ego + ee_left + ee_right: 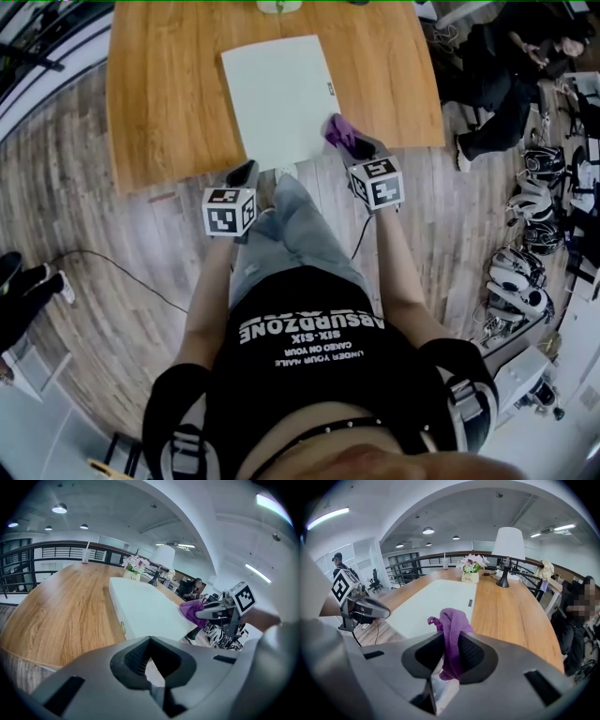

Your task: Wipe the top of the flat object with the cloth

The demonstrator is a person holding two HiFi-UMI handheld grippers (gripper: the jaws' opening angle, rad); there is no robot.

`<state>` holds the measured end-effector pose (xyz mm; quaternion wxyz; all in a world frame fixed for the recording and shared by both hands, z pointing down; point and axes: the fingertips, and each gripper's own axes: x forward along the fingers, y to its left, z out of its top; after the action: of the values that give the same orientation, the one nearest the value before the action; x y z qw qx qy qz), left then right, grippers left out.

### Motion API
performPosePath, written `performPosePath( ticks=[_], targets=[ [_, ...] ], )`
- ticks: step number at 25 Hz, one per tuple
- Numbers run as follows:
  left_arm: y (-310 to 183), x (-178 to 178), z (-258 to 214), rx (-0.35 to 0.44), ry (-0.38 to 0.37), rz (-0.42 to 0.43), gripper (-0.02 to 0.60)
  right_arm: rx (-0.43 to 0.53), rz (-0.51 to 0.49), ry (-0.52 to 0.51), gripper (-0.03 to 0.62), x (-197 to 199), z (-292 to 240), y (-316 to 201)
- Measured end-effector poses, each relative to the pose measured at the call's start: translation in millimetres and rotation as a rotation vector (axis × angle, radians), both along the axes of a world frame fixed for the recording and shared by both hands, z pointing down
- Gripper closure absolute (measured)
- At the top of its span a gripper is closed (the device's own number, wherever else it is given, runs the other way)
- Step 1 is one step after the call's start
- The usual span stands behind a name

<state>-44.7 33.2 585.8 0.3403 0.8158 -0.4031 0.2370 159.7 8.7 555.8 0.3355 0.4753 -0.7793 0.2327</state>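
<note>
A white flat board point(277, 94) lies on the wooden table point(169, 94), its near end reaching the table's front edge. My right gripper point(354, 145) is shut on a purple cloth point(339, 131), held just over the board's near right corner. In the right gripper view the cloth point(452, 630) hangs bunched between the jaws, with the board point(431, 604) ahead. My left gripper point(242, 174) is shut and holds nothing, just off the board's near left corner. The left gripper view shows the board point(145, 611) and the cloth point(191, 610) to the right.
A flower pot point(471, 569) and a white lamp point(507, 550) stand at the table's far end, and a cup point(85, 555) at the far side. People sit to the right point(506, 75). Equipment lies on the floor at right point(525, 262). A cable point(112, 272) runs across the floor.
</note>
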Motion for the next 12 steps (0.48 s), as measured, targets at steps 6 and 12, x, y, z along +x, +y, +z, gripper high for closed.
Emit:
performPosePath(
  ticks=[6,12],
  targets=[
    [10.7,-2.1,-0.9,0.008,0.012,-0.010,0.571,-0.002,-0.008,0.045,0.500,-4.7,2.5,1.0],
    [23.1,-21.2,0.7,-0.009,0.003,-0.045,0.571,0.009,-0.021,0.100,0.500,-13.3,-2.4,-1.6]
  ],
)
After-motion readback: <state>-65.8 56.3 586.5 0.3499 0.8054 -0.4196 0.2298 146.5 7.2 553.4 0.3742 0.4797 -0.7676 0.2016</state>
